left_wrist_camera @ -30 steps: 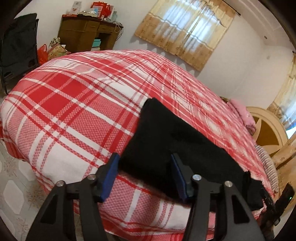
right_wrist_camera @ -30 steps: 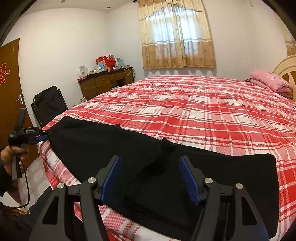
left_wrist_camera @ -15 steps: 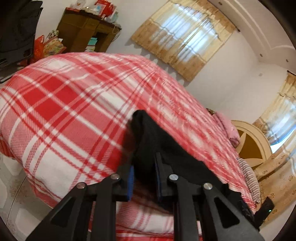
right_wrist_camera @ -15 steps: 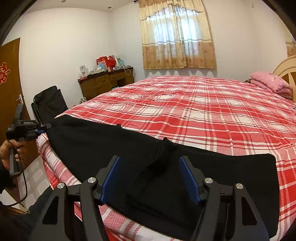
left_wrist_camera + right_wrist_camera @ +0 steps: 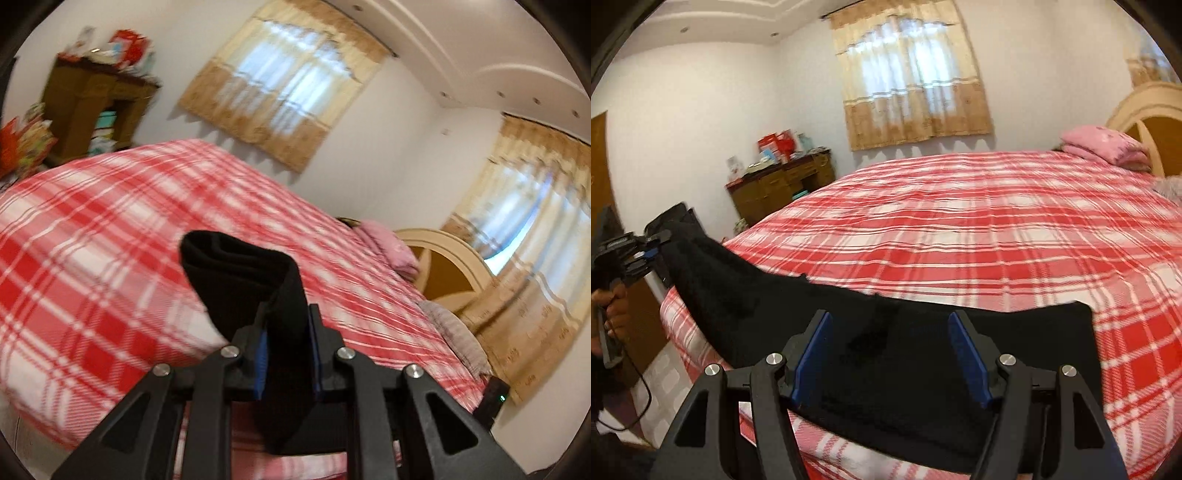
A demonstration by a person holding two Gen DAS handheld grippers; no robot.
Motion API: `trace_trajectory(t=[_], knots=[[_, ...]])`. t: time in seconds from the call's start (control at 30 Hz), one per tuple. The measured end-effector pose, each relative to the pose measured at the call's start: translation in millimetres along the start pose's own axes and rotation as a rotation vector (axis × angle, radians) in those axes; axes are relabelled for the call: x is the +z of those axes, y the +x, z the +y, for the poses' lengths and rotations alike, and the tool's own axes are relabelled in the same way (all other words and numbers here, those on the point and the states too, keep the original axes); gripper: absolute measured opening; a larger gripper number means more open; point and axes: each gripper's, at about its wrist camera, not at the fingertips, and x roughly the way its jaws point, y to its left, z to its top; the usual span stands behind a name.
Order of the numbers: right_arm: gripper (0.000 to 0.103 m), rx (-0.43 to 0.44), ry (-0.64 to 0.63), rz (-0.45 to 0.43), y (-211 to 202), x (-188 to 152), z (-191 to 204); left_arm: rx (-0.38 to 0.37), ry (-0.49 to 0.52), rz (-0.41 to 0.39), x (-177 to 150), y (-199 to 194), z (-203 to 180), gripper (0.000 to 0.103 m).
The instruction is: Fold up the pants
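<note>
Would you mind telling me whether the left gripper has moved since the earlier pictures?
Yes. In the right wrist view the left gripper, shut on the pants, has risen against the dark chair behind it, lifting that end off the bed.

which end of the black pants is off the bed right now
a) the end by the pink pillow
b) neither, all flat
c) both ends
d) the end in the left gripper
d: the left gripper is clamped on one end of the black pants, raised off the bed, while the rest lies flat.
</note>
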Motion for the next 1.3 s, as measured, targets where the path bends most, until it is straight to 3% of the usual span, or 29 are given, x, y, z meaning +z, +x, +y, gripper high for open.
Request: trace_trajectory(t=[0.33,0.6,0.8,1.07,1.3], knots=[[0.067,-0.157,0.251,0.042,-13.7,-3.6,-67.7,-0.182,0.168,0.047,-1.9,33.4,-88.1,0.019],[0.067,-0.273,0.422,-0.007,-36.4,-7.2,-121.7,-0.313,0.268,0.181,-26.4,89.6,-154.6,0.019],[0.067,-0.302,0.512,-0.029,-44.7,-12.0,-148.2,-0.385,0.308,0.29,-51.7,122.6,-193.7,0.019],[0.067,-0.318,0.542,-0.037,-47.9,-14.1,-158.8,-0.385,0.379,0.486,-108.4,170.4,-221.3,0.019],[0.067,-0.326,0.534,-0.033,-44.2,-16.1,-160.6,-0.356,0.432,0.604,-153.9,194.0,-232.6,0.019]])
